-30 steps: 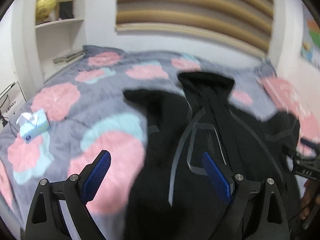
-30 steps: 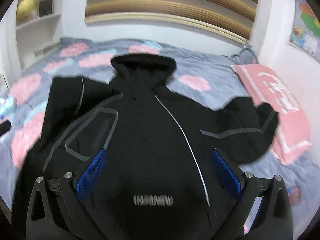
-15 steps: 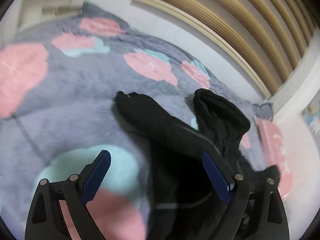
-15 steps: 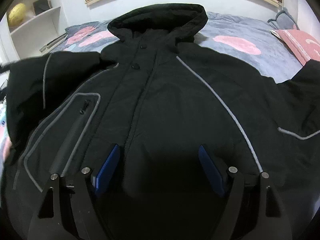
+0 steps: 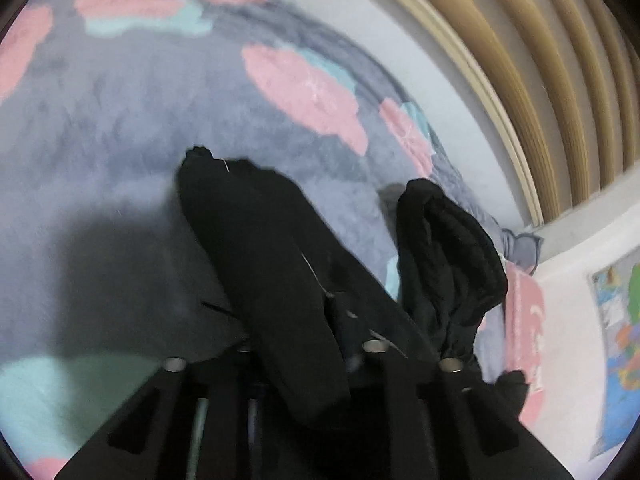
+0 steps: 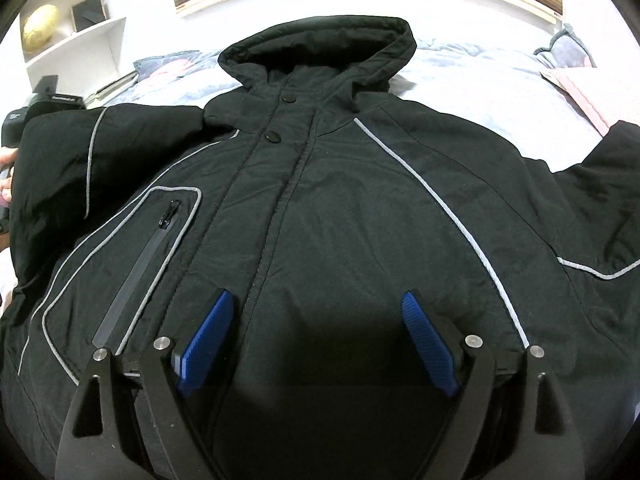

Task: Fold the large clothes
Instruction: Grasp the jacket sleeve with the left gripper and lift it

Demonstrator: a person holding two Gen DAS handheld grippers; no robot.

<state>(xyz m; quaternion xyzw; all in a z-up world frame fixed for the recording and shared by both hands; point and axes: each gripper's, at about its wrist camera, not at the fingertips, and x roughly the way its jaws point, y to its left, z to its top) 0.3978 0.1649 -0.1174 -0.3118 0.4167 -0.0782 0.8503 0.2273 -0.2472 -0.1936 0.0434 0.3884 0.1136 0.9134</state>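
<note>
Both grippers have moved in on the black jacket (image 6: 320, 208) spread across the bed (image 5: 120, 140). Left gripper (image 5: 304, 344) has clamped its sleeve (image 5: 260, 248), beside the hood (image 5: 448, 248); the right gripper (image 6: 316, 340) hovers spread over the chest, so folding begins.

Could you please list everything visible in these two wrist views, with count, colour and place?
jacket: one, black with grey piping, spread front-up on the bed.
hood: one, black, at the jacket's top.
sleeve: one, black, running up between the left gripper's fingers.
blanket: one, grey with pink and teal blotches, covering the bed.
pillow: one, pink, at the bed's right edge.
shelves: white, upper left corner.
ball: one, yellow, on a shelf.
map poster: one, multicoloured, on the right wall.
left gripper: black, closed on the sleeve.
right gripper: black with blue pads, open over the jacket's lower front.
</note>
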